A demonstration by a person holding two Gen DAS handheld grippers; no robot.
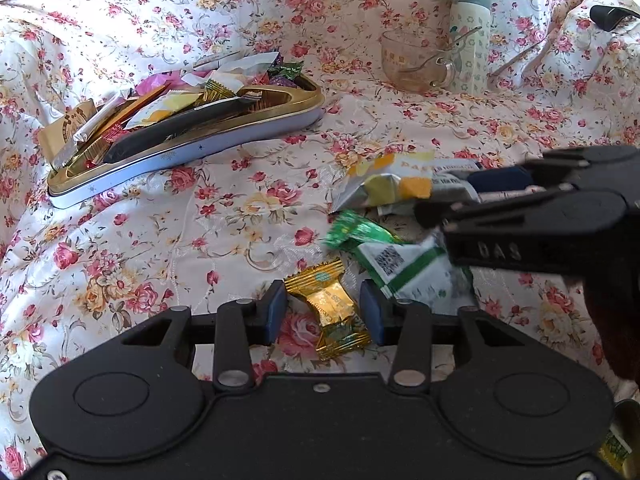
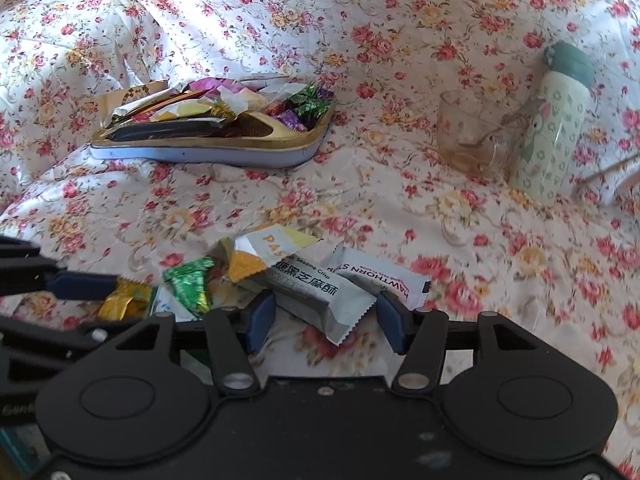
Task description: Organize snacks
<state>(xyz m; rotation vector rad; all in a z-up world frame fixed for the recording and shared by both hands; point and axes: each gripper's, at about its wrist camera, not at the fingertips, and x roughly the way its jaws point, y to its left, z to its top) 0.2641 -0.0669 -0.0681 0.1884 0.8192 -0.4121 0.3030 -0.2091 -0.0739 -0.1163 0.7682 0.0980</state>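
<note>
Left gripper (image 1: 324, 310) fingers apart around gold candy (image 1: 332, 310), right gripper (image 2: 326, 316) — open, straddling sesame crisp (image 2: 316, 294)

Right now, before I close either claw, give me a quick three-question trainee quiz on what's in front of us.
1. True or false: the left claw is already shut on the gold-wrapped candy.
2. Multiple choice: which packet lies between the fingers of the right claw?
A. the green foil candy
B. the sesame crisp bar
C. the hawthorn strip packet
3. Fill in: the spoon stands in the glass ____ beside the bottle.

Key:
1. False. Its fingers are apart, one on each side of the candy.
2. B.
3. mug. The snack tin holds no spoon that I can see.
</note>
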